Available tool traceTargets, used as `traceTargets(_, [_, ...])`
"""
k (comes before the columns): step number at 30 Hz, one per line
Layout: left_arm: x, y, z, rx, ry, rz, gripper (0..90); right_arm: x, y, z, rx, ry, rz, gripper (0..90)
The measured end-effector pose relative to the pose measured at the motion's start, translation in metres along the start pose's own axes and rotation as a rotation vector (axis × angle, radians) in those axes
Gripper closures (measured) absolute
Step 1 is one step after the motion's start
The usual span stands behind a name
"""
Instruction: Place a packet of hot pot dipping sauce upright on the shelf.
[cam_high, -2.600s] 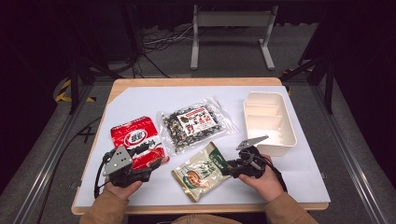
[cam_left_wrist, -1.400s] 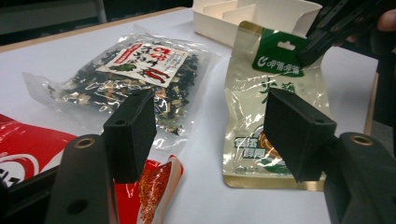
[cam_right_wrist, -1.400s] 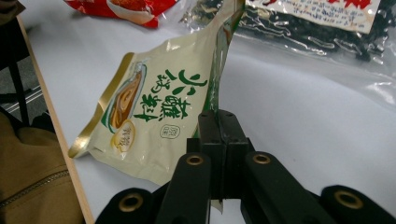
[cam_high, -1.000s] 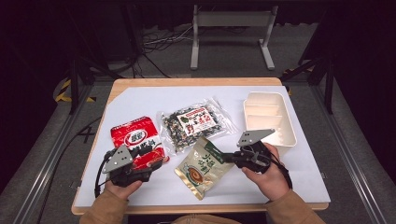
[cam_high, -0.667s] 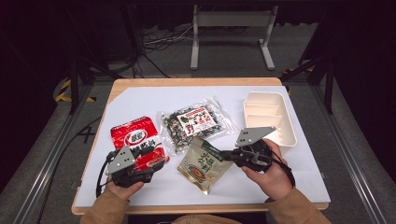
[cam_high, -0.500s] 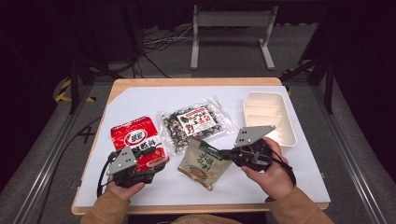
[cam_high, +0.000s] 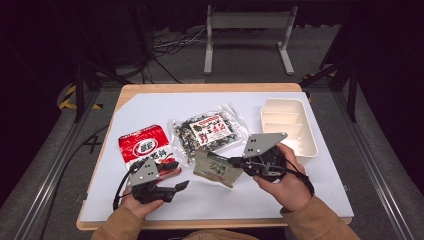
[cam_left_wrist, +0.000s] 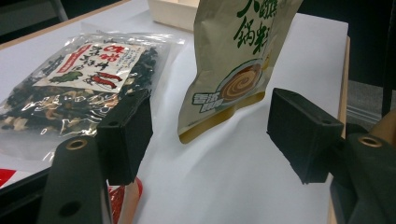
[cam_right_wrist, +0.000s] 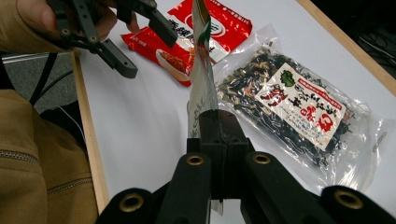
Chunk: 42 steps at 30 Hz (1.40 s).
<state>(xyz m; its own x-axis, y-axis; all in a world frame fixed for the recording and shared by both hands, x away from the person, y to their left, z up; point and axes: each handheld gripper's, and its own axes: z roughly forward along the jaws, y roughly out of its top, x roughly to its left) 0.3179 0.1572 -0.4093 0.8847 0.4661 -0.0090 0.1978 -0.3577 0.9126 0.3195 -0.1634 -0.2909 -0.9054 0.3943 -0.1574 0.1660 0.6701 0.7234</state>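
Observation:
My right gripper (cam_high: 235, 161) (cam_right_wrist: 217, 121) is shut on the edge of a beige snack pouch (cam_high: 214, 168) (cam_right_wrist: 201, 70) and holds it up off the white table cover, hanging tilted. In the left gripper view the pouch (cam_left_wrist: 233, 70) dangles upright beyond the jaws. My left gripper (cam_high: 177, 176) (cam_left_wrist: 210, 126) rests low near the table's front left, open; its jaws have just been opening, with nothing pressed between the pads. A red noodle packet (cam_high: 145, 150) lies just behind it.
A clear bag of dark dried snack (cam_high: 210, 131) (cam_left_wrist: 79, 88) (cam_right_wrist: 289, 102) lies flat mid-table. A white divided tray (cam_high: 290, 130) stands at the right. The red packet (cam_right_wrist: 205, 32) lies beyond the pouch. The table's wooden front edge (cam_high: 210, 222) is near both hands.
The right gripper has risen with the pouch, which went from lying flat to hanging off the table. The left gripper's jaws have spread a little wider; that hand stayed put.

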Motion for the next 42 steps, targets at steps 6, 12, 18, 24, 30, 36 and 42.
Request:
traceTargets(6, [-0.002,0.000,0.007,0.006,0.012,0.012,29.0,0.005,0.010,-0.001,-0.006,0.007,-0.035,90.0])
traceTargets(12, [-0.005,0.000,0.014,0.002,-0.007,0.032,27.3,0.010,0.018,0.000,-0.029,0.034,-0.054,90.0])
traceTargets(18, [-0.008,0.000,0.016,0.004,-0.046,0.051,36.3,0.012,0.021,0.002,-0.046,0.043,-0.054,90.0])
traceTargets(24, [-0.012,0.000,0.017,0.032,-0.080,0.073,60.4,0.010,0.020,0.003,-0.070,0.036,-0.038,90.0])
traceTargets(30, [-0.015,0.002,0.015,0.061,-0.136,0.075,83.7,0.006,0.016,0.004,-0.084,0.036,-0.015,90.0])
traceTargets(36, [-0.017,0.005,0.011,0.075,-0.150,0.070,88.3,0.001,0.011,0.006,-0.106,0.030,0.019,89.9])
traceTargets(42, [-0.018,0.008,0.006,0.081,-0.169,0.051,90.0,-0.008,-0.001,0.010,-0.205,0.075,0.077,71.1])
